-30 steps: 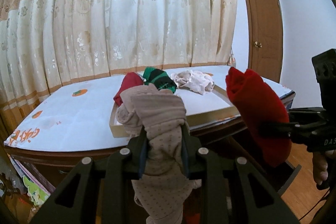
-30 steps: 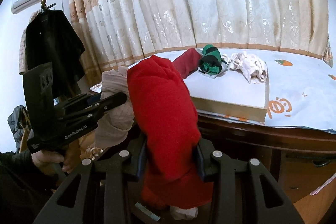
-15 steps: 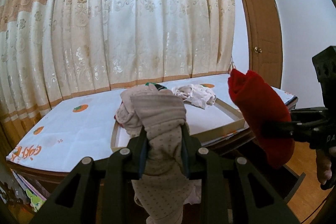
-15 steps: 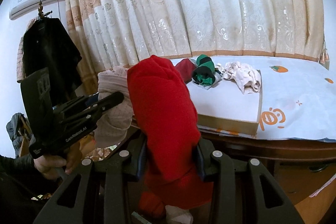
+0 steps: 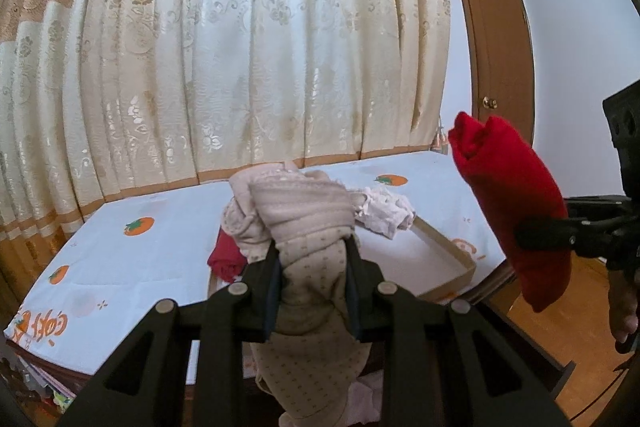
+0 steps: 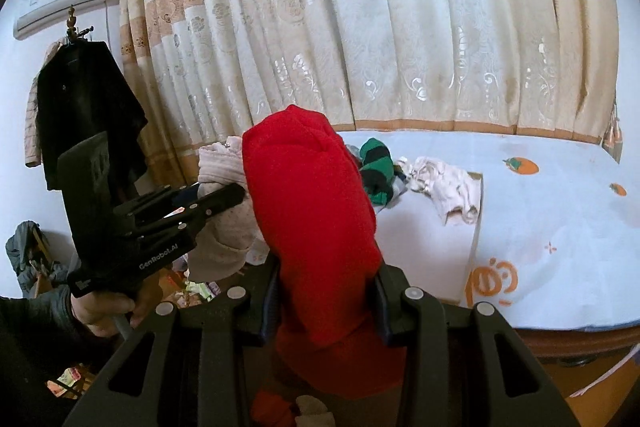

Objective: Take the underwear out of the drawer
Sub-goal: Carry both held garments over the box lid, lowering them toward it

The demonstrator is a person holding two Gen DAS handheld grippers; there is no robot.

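Beige underwear (image 5: 312, 267) between left jaws, red underwear (image 6: 316, 227) between right jaws

Bare tablecloth (image 5: 132, 267) left of tray (image 5: 448, 251), seemingly unobstructed.

Each camera sits just behind its own hand-held gripper, looking forward and slightly down along the two fingers, so the held cloth fills the near foreground. The left view faces the curtain (image 5: 240, 67) with the right hand-held gripper (image 5: 532, 239) at its right edge; the right view sees the left hand-held gripper (image 6: 236, 193) at its left. Both share the table (image 5: 140, 267) ahead and the curtain beyond it.
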